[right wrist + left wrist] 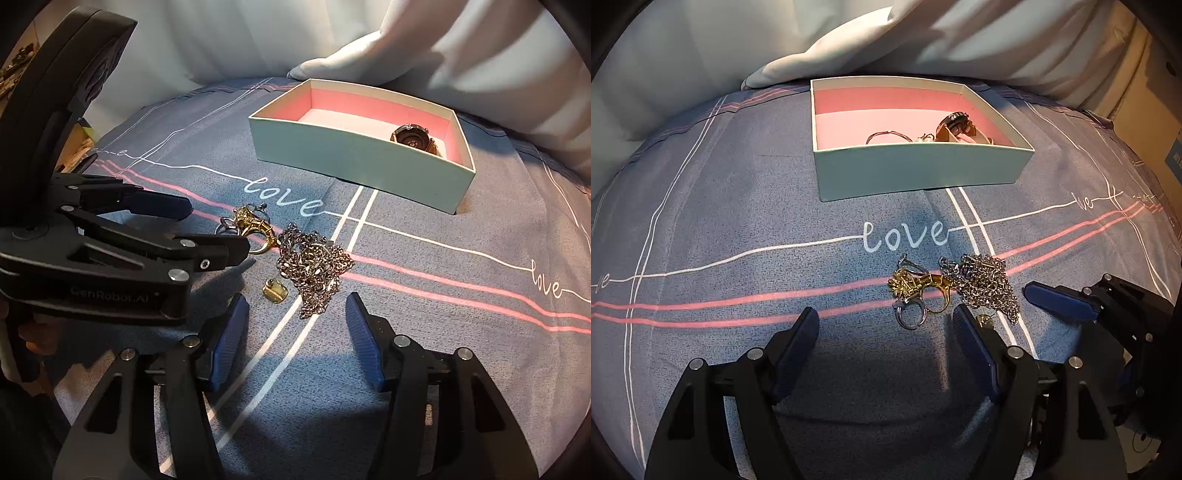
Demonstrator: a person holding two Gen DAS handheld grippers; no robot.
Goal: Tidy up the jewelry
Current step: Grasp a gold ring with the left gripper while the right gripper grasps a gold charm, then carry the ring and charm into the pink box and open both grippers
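Silver-toned heaped link chain (314,267) lies on the blue woven bedsheet (461,321) beside an ornate gold ring (256,229), short of the pale rectangular cardboard box (916,168) with pink lining. Ribbed blue pads line the left gripper (886,326) and right gripper (295,312); both jaws are spread wide, gripping nothing

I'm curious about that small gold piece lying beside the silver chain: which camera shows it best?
The right wrist view: the small gold piece lies unobstructed beside the silver chain. In the left wrist view it peeks out, mostly hidden behind the left gripper's finger.
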